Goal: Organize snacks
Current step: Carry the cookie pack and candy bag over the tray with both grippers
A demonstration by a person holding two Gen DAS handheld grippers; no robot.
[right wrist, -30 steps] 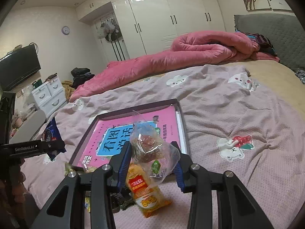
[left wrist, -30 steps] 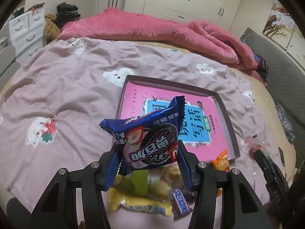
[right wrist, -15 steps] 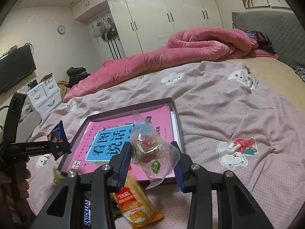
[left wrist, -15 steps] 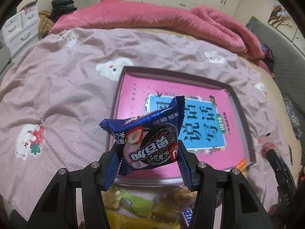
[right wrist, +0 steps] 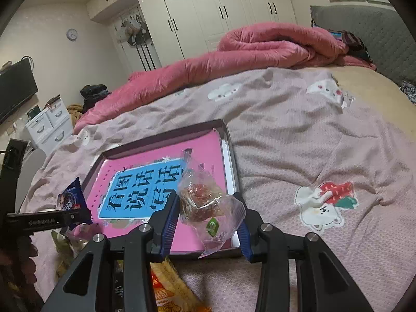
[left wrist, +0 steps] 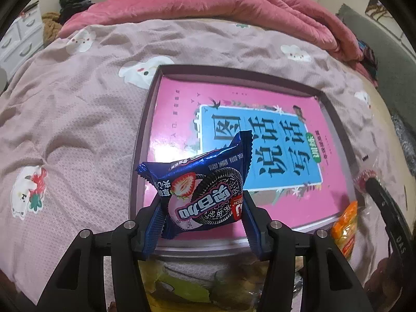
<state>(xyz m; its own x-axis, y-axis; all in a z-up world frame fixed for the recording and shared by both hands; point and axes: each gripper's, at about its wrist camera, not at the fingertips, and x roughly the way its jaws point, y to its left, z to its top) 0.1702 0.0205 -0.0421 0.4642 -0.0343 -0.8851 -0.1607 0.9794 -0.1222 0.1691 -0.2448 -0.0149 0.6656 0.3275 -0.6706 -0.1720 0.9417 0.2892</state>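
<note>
1. Bedroom: a bed with a mauve sheet point(left wrist: 78, 119) printed with cartoon animals, a rumpled pink duvet point(right wrist: 247, 54) along its far side, and white wardrobes point(right wrist: 223, 10) behind.
2. On the sheet lies a shallow dark-rimmed tray point(left wrist: 141, 140) with a pink-and-blue book point(left wrist: 257, 143) flat inside it, filling most of the floor.
3. The left gripper point(left wrist: 201, 223) is clamped on a blue cookie pack point(left wrist: 205, 189); both pads press the pack's sides at a middling width, and the pack stands up between them, its print upside down in the left wrist view.
4. That pack hangs over the tray's near left corner, above the book, not touching it as far as can be told.
5. The right gripper point(right wrist: 208, 223) is closed narrowly on a clear bag point(right wrist: 205, 202) of reddish-brown snacks, its twisted top pointing up.
6. The bag hangs over the tray's near right corner.
7. Loose snacks lie on the sheet just before the tray's near edge: an orange packet point(right wrist: 169, 286) under the right gripper, and yellow-green wrappers point(left wrist: 182, 283) under the left.
8. In the right wrist view the left gripper and its pack show at the left edge, beside the tray.
</note>
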